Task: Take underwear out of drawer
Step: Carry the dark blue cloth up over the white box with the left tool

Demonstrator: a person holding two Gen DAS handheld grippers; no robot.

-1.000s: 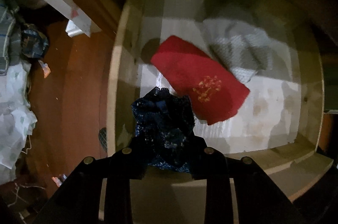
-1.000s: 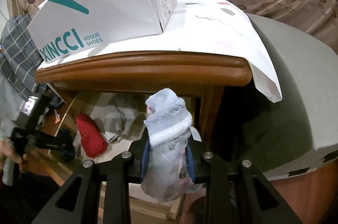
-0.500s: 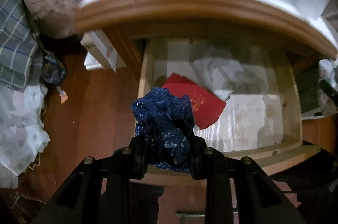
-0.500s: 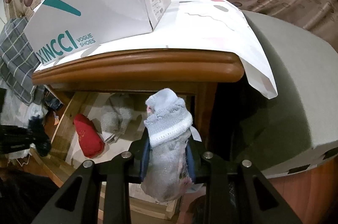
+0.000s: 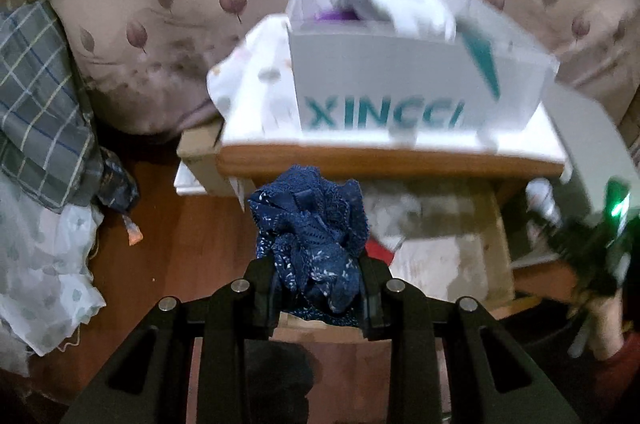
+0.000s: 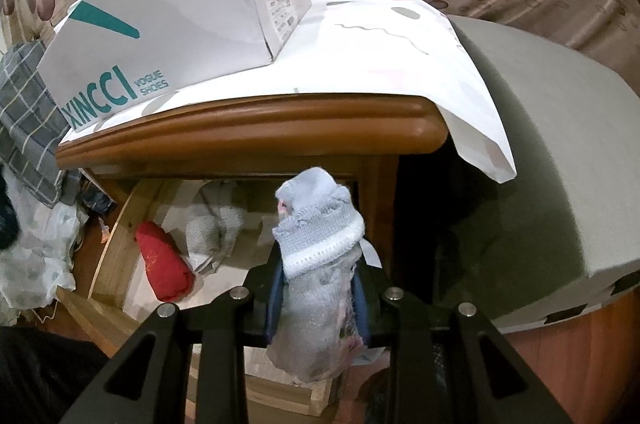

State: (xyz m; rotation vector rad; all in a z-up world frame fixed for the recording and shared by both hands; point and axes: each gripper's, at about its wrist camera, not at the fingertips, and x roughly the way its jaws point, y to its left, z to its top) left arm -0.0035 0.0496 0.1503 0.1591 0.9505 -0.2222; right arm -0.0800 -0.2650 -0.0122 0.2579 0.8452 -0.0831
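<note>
My left gripper (image 5: 318,284) is shut on a bunched dark blue lace underwear (image 5: 310,228), held high above the floor in front of the nightstand. The open drawer (image 5: 498,244) lies below and behind it; a sliver of the red garment (image 5: 378,250) shows past the lace. My right gripper (image 6: 318,294) is shut on a pale blue and white underwear (image 6: 320,244), held in front of the drawer (image 6: 116,244). Inside that drawer lie the red garment (image 6: 164,266) and a grey-white one (image 6: 214,224). The right gripper (image 5: 592,256) appears blurred at the left wrist view's right edge.
A white XINCCI shoe box (image 5: 400,80) (image 6: 168,24), open on top with cloth inside, stands on the white-covered nightstand top (image 6: 260,128). A grey mattress (image 6: 540,144) lies right. Plaid fabric (image 5: 36,96) and pale sheets (image 5: 36,256) are heaped on the wooden floor at left.
The left gripper has risen with the blue underwear and tilted up, so the view went from inside the drawer to the shoe box top. The right gripper has stayed put.
</note>
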